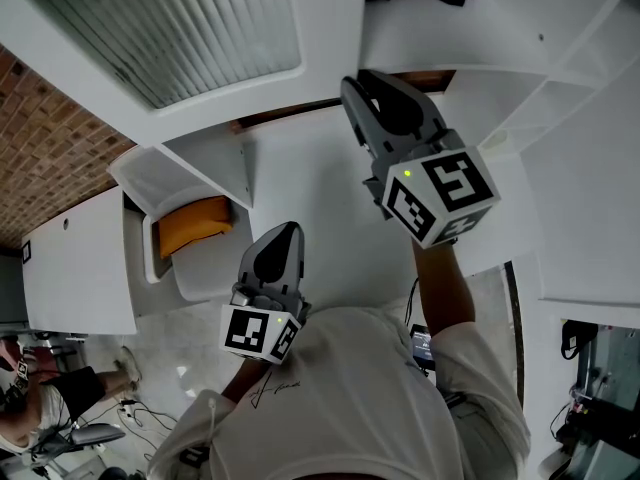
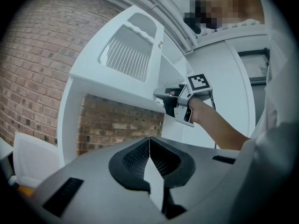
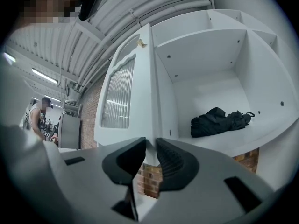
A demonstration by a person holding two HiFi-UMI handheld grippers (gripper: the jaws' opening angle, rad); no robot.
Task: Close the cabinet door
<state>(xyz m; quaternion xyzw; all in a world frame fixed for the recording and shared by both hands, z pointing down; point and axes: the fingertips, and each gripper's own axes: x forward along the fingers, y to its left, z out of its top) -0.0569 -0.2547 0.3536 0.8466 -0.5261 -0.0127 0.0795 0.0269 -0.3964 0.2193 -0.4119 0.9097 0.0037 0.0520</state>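
The white cabinet (image 3: pixel 219 69) was seen against a brick wall (image 2: pixel 37 69) with its shelves laid bare. Its door (image 3: pixel 119 97), set with a ribbed glass pane, was found swung well out from the front, so the closing was judged not yet begun. A dark bundle (image 3: pixel 217 120) was seen lying on the lower shelf, set back from the opening and, it was judged, out of the door's path.

The right tongs (image 3: pixel 150 146) were held up at the door's lower corner. Their jaws were closed to a narrow gap with that corner between the ribbed pads. A grip was taken to be made, though how firmly could not be told. The left tongs (image 2: pixel 149 143) were held lower, apart from the cabinet, and were pressed fully together with nothing between them.

The step in hand was judged to be the taking hold of the door. For the next move, the corner would need to be carried in an arc about the hinge toward the cabinet front. The grip would need to be kept light enough for the panel to turn in the pads, and to be let go before the tongs were caught between door and frame
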